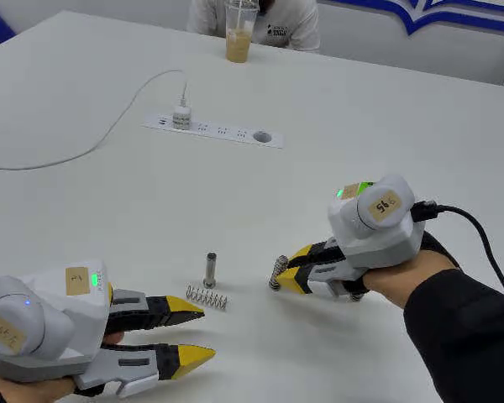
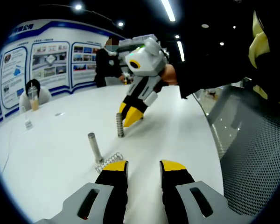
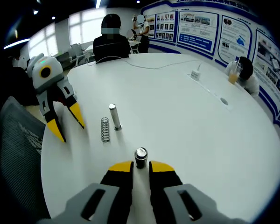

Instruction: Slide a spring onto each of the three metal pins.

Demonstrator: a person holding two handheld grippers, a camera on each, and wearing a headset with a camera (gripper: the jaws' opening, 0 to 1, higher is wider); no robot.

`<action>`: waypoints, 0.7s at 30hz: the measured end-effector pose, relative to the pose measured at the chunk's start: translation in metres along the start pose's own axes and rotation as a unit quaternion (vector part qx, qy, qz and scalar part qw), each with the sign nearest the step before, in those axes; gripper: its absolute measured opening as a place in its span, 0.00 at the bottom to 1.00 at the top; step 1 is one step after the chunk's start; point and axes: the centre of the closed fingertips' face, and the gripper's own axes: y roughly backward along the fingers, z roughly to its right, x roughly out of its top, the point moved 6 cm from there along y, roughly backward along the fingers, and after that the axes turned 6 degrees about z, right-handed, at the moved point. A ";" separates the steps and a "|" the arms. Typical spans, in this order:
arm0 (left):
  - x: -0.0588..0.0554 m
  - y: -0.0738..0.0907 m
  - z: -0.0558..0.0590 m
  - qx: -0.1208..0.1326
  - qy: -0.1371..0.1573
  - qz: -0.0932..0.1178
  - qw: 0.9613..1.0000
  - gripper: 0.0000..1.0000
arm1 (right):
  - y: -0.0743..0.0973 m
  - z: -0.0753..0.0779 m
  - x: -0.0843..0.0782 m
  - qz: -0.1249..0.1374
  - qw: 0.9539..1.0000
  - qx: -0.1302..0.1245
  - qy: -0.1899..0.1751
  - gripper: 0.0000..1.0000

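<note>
Standing upright on the white table point(image 1: 336, 109), one bare metal pin point(image 1: 210, 269) has a loose spring point(image 1: 207, 297) lying flat just beside its foot. The left gripper point(image 1: 208, 332) is low over the table with its jaws apart and nothing between them; its yellow tips point toward this spring and are near it. The right gripper point(image 1: 286, 270) comes from the other side, with jaws almost together. A second pin point(image 1: 276, 274), with a spring already on it, stands right at its tips. In the right gripper view it sits between them, but I cannot tell if they really press it. Far behind lie a power strip point(image 1: 214, 130) and a cup point(image 1: 239, 34) with a drink.
</note>
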 end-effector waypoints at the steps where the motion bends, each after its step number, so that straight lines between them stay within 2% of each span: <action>1: 0.000 0.000 0.000 0.000 0.000 0.000 1.000 0.28 | 0.001 -0.001 -0.001 0.000 1.000 0.000 0.000 0.14; 10: 0.001 0.000 -0.001 0.001 -0.001 0.001 1.000 0.28 | 0.004 -0.011 -0.011 -0.004 1.000 0.002 -0.007 0.15; 21: 0.002 0.001 -0.003 0.005 -0.001 0.003 1.000 0.28 | 0.002 -0.033 -0.005 0.001 1.000 0.019 0.002 0.15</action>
